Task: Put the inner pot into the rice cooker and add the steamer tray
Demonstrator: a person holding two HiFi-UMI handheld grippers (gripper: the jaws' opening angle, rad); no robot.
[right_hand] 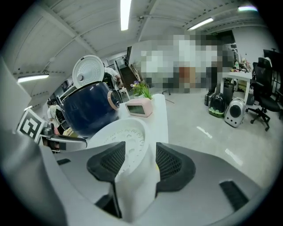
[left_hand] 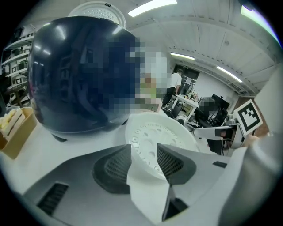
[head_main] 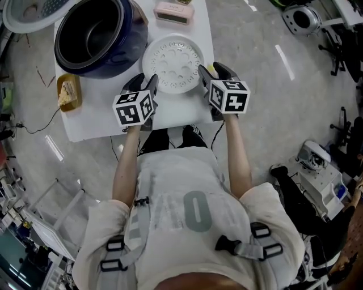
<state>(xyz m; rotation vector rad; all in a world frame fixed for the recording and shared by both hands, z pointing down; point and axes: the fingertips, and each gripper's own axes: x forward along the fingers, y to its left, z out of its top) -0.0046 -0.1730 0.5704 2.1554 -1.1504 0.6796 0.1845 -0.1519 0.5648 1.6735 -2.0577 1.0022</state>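
1 steamer tray (head_main: 173, 62), white, round, perforated, flat on the white table (head_main: 91, 122) at frame centre, just right of the rice cooker. 1 rice cooker (head_main: 126, 51), dark blue, upper left, lid (head_main: 25, 12) swung open. 1 inner pot (head_main: 91, 31), dark, already seated inside the cooker. 2 grippers: left gripper (head_main: 148, 85) at the tray's lower-left rim, right gripper (head_main: 207, 76) at its right rim. Each one's jaws stand apart and straddle the rim; the tray wall sits between the pads with no clear squeeze in either gripper view. Around: 1 pink clock-like gadget (head_main: 174, 12) above the tray, 1 small tan box (head_main: 69, 93) with pale yellow contents left of the left gripper, and 1 small yellow item (head_main: 211, 68) touching the right gripper's outer jaw. The path from tray to cooker mouth is unblocked; only the cooker's own wall stands between them.
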